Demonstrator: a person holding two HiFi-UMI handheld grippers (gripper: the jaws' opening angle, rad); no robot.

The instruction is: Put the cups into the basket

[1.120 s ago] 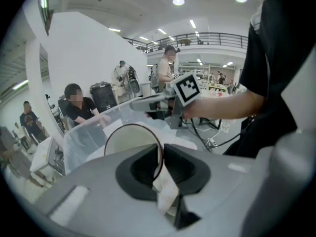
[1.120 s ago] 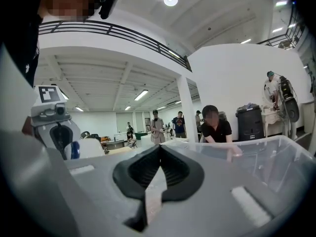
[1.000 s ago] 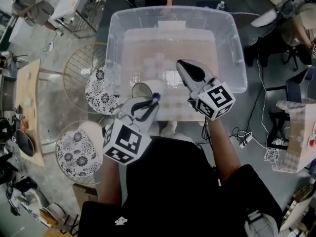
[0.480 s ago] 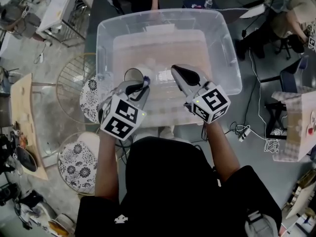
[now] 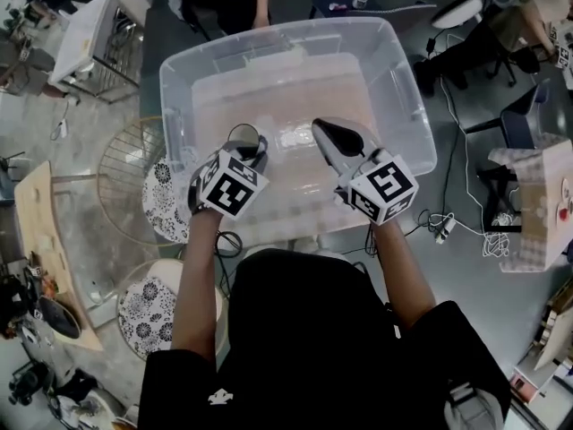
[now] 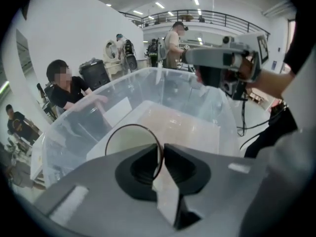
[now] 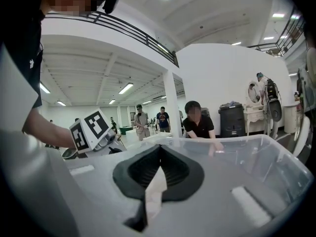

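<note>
Left tool [image 6: 160, 149] is clamped on the rim wall of a cup [image 6: 129, 141], one pad inside and one outside. The cup hangs mouth-up over the near-left part of the clear basket [image 5: 394, 70]. Height above the basket floor is unclear. Right tool [image 7: 159, 149] is clenched on nothing, hovering over the basket beside it. Step looks like placing: best to lower the cup close to the floor, keep it level, then let go, with the right tool kept clear.

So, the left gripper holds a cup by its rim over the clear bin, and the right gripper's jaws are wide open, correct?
No: the right gripper is shut, as the right gripper view shows. The left gripper does hold the cup by its rim over the clear bin.
</note>
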